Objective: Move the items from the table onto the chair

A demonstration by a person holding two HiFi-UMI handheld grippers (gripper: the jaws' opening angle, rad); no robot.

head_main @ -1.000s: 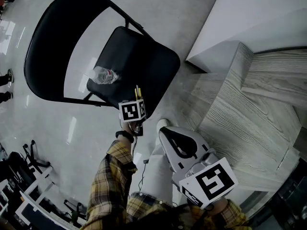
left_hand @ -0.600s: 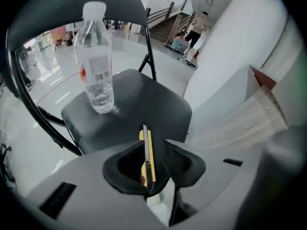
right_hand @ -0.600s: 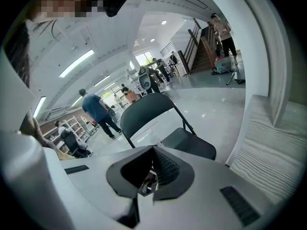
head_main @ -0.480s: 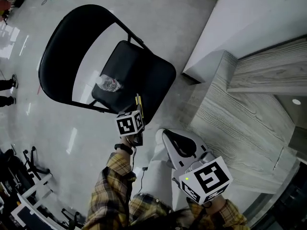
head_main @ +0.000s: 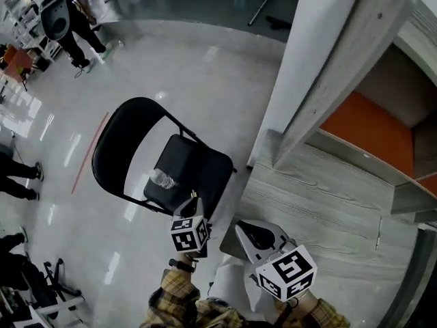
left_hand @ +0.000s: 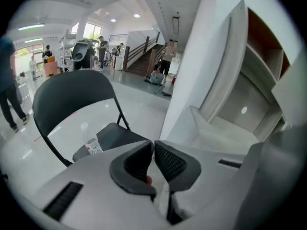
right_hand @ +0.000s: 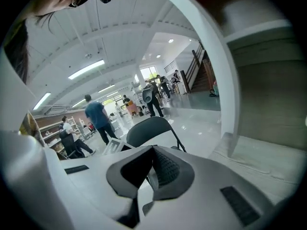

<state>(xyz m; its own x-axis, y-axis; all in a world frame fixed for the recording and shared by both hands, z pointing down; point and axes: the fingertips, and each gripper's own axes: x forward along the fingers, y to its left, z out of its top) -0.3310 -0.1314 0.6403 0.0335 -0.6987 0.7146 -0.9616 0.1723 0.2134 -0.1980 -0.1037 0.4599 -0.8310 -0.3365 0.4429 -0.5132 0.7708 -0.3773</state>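
Note:
A black folding chair stands on the shiny floor, and a clear plastic bottle rests on its seat. My left gripper hovers just off the seat's near edge, clear of the bottle. In the left gripper view its jaws are closing and nearly together; only a small reddish spot shows low between them, and I cannot tell what it is. The bottle stands left of them. My right gripper is shut and empty above the grey wood-grain table, and the right gripper view shows its jaws pointing toward the chair.
A tall white panel rises at the table's far edge, beside a shelf with an orange compartment. People stand on the floor at far left. Racks and equipment sit at the lower left.
The head view has lifted and pulled back, so the chair and bottle look smaller and lower. Both grippers sit lower in the picture. The bottle stays on the seat.

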